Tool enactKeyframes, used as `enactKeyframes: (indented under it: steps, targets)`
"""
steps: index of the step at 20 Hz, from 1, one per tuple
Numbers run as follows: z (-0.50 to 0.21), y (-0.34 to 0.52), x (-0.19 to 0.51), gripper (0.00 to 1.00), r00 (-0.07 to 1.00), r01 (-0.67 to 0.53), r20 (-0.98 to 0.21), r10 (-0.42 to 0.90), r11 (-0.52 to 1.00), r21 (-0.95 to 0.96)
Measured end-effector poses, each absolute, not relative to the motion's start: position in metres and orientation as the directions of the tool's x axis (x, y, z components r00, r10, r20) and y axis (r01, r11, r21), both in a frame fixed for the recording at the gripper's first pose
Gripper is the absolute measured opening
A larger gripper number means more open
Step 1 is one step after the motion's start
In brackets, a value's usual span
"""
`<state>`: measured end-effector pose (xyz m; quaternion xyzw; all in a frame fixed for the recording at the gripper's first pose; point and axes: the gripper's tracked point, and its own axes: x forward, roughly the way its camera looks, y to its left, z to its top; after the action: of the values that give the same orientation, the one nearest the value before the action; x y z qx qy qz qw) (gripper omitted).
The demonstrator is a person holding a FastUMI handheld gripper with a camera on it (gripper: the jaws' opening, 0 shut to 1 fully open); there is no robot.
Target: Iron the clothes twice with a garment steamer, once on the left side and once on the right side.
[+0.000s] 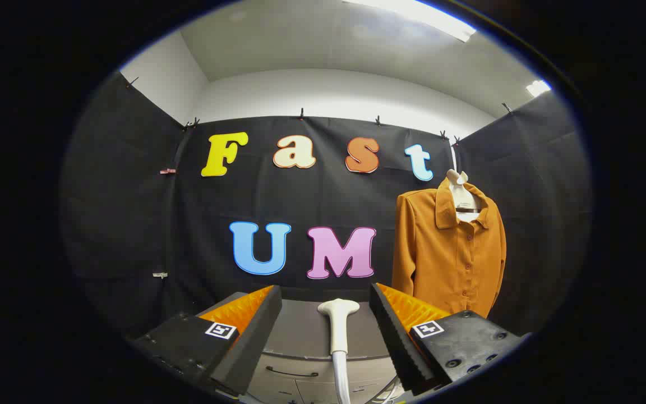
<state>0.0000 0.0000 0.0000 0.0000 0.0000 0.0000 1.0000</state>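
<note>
Gripper: the gripper (326, 331) sits at the bottom centre of the frame, its two fingers spread wide and pressing on nothing
Steamer: the steamer head (338, 308) stands upright in the gap between the fingers, lower centre, with clear space on each side; its handle (340, 359) runs down out of the bottom of the frame
Steamer feel: smooth white moulded plastic, a flared rounded head on a slim neck; stiff, probably light, and likely slippery under the pads
Where to hold: I judge the straight neck just below the flare to be the best grip, since the flare would stop it sliding down through the fingers; the trailing part below may tug as it moves
Shirt: an orange-brown shirt (449, 252) hangs at the right of the frame, beyond the right finger, against the black cloth wall
Shirt feel: soft thin fabric with a collar, long sleeves and a buttoned front; it hangs free on a pale hanger (461, 188), so it will swing or yield if pushed
Surface: a grey cabinet top (300, 331) lies behind the steamer, with a drawer handle (291, 372) on the front below it
Stage: steamer not yet gripped, shirt untouched
</note>
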Motion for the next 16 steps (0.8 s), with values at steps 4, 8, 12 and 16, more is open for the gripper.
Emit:
enactKeyframes:
  steps: [4, 8, 12, 16]
  targets:
    - [-0.0025, -0.0034, -0.0006, 0.98, 1.0, 0.007, -0.007, -0.007, 1.0, 0.0]
    - [-0.0037, -0.0059, 0.0002, 0.98, 1.0, 0.012, -0.01, -0.012, 1.0, -0.002]
    - [-0.0025, -0.0066, 0.0001, 0.98, 1.0, 0.015, -0.007, -0.015, 1.0, -0.004]
    - [-0.0025, -0.0061, -0.0005, 0.98, 1.0, 0.014, -0.006, -0.014, 1.0, -0.001]
